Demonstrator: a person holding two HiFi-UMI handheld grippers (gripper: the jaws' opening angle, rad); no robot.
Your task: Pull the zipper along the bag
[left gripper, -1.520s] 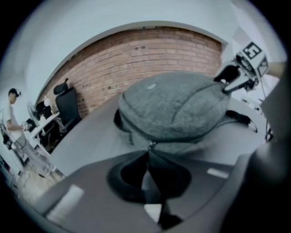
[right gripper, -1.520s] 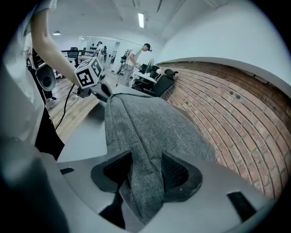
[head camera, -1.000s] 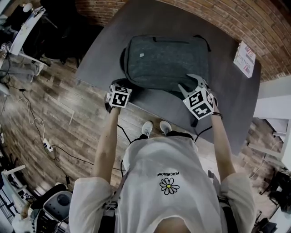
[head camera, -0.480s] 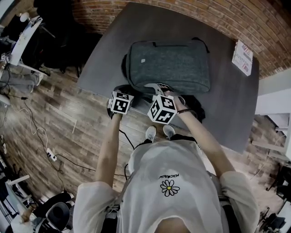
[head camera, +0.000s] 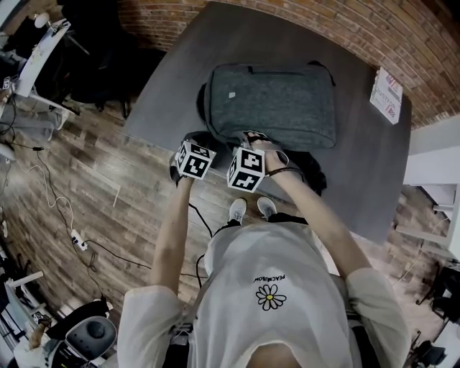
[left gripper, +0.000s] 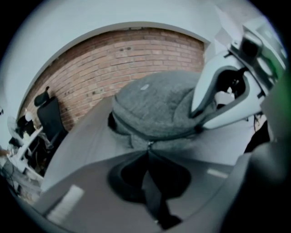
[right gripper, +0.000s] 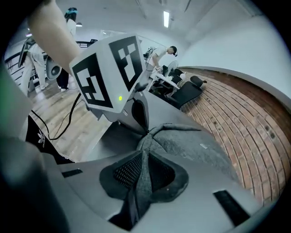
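Pinching a dark strap between closed jaws, the left gripper sits at the near edge of the bag; the strap runs up from the pads to the point where the zipper line along the bag's rim ends. Just beside it, the right gripper has just been closing its jaws, and they now nip a fold of grey fabric at that same near edge (the mesh of the pads shows on either side of the fold). From above, the two marker cubes stand close together, side by side. The bag lies flat on the dark grey table, its long side towards the person, its handle on the far side; a white booklet rests well apart at the table's far right corner; a brick wall stands beyond it.
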